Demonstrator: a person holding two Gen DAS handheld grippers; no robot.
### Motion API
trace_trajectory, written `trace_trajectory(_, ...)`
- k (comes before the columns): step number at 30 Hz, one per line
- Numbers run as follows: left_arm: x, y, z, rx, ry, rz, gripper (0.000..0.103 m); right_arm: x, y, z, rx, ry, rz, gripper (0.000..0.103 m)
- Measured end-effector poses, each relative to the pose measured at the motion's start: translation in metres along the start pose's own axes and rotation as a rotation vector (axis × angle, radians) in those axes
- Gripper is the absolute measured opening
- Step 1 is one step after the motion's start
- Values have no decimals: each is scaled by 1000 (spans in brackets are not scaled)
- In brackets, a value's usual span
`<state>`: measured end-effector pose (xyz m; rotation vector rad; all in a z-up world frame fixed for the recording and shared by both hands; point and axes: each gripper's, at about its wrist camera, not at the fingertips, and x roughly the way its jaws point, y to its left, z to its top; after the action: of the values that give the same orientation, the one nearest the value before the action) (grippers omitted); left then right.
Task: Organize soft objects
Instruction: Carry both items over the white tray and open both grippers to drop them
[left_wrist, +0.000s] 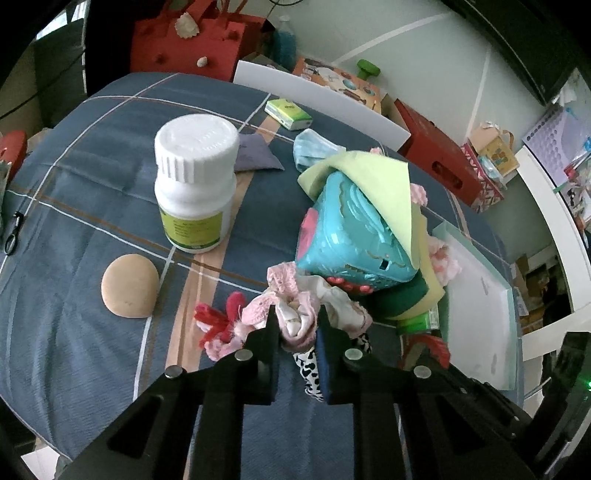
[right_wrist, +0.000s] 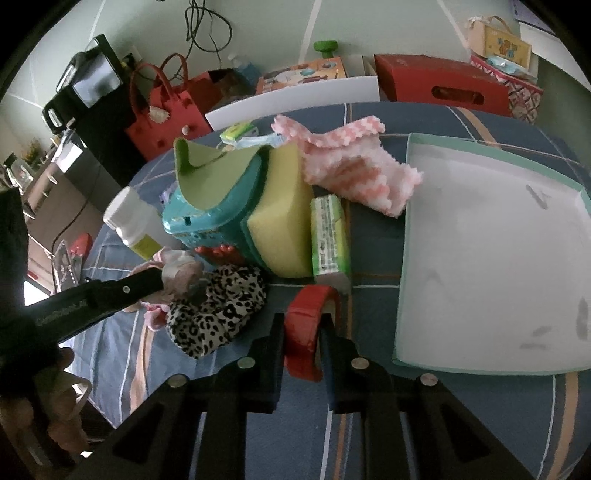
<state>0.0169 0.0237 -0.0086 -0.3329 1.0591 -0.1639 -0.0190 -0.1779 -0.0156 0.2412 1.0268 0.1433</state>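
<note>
Progress early: white tray (right_wrist: 491, 258) holds nothing. Left gripper (left_wrist: 297, 325) jaws pinch pink cloth (left_wrist: 295, 314) on the bed (left_wrist: 74, 221); right gripper (right_wrist: 303, 332) jaws clamp red ring (right_wrist: 306, 325). Leopard cloth (right_wrist: 218, 306), sponge (right_wrist: 284, 218), pink knit (right_wrist: 354, 170) unsorted.

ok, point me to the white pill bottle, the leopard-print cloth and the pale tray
white plastic pill bottle (left_wrist: 195, 173): left wrist view, shoulder below cap.
leopard-print fabric cloth (right_wrist: 218, 306): right wrist view, middle of bundle.
pale teal-rimmed tray (right_wrist: 491, 258): right wrist view, bare floor.
</note>
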Motion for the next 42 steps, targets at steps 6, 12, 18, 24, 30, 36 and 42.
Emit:
trace_trajectory(6, -21, -1, 1, 6, -54, -6, 17, -29, 0, 6, -1, -77, 18, 19)
trace_trajectory(12, -47, -18, 8, 44, -112, -3, 17, -53, -4, 15, 22, -134, 16, 19)
trace_trajectory(18, -55, -60, 17, 131, -114, -42, 17, -75, -22, 32, 65, -185, -28, 19)
trace_trajectory(24, -45, -117, 25, 240, -99, -67, 17, -93, -50, 56, 132, -234, -88, 19)
trace_trajectory(30, -17, -169, 21, 360, -57, -103, 17, -97, -91, 65, 213, -251, -138, 19)
trace_trajectory(36, 5, -215, -1, 473, -40, -125, 17, -95, -154, 46, 357, -226, -246, 19)
trace_trajectory(42, 23, -256, -36, 619, -32, -174, 17, -110, -208, 25, 484, -233, -310, 19)
